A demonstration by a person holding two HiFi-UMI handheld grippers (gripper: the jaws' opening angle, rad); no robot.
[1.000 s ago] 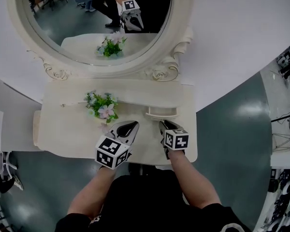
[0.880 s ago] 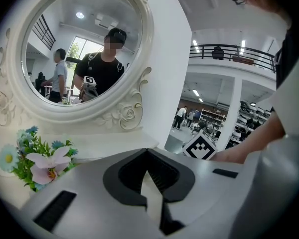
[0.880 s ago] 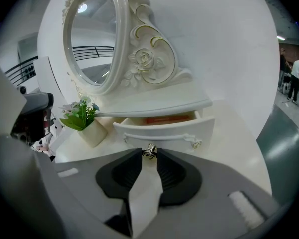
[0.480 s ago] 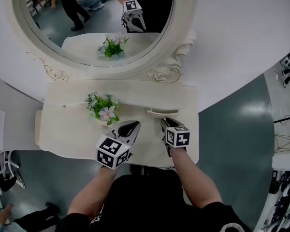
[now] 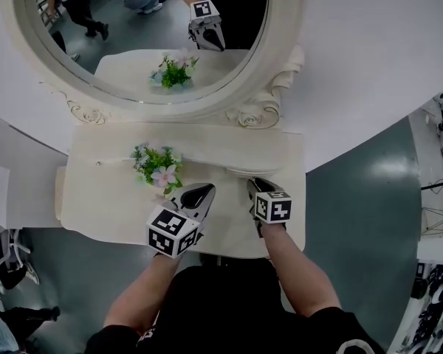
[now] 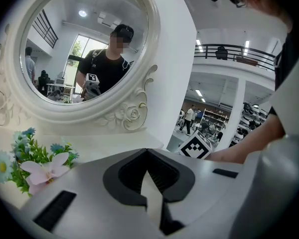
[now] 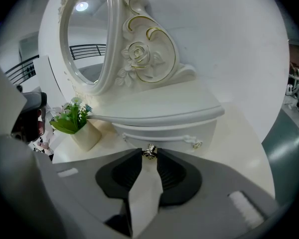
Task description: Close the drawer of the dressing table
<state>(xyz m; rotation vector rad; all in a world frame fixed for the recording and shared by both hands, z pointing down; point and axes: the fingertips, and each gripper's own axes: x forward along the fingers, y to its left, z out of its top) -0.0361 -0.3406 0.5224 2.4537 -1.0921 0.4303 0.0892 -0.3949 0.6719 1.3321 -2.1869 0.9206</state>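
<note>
The small white drawer (image 7: 174, 132) sits under the raised shelf (image 5: 229, 150) of the dressing table (image 5: 103, 205); in the head view only a thin curved edge of the drawer (image 5: 249, 172) shows past the shelf. My right gripper (image 7: 149, 156) is shut on the drawer's small metal knob (image 7: 149, 151), which sits between the jaw tips. From above, the right gripper (image 5: 255, 186) points at the drawer front. My left gripper (image 5: 199, 193) hovers over the tabletop beside the flowers; in its own view the left gripper (image 6: 147, 152) has its tips together with nothing between them.
A pot of artificial flowers (image 5: 160, 169) stands on the tabletop left of the drawer, close to the left gripper. A large oval mirror (image 5: 148, 28) with carved roses rises behind the shelf. The table's front edge (image 5: 229, 251) is near my body. Grey floor lies to the right.
The drawer has slid back under the shelf, from clearly sticking out to almost flush. My right gripper moved forward with the knob. The left gripper stayed put.
</note>
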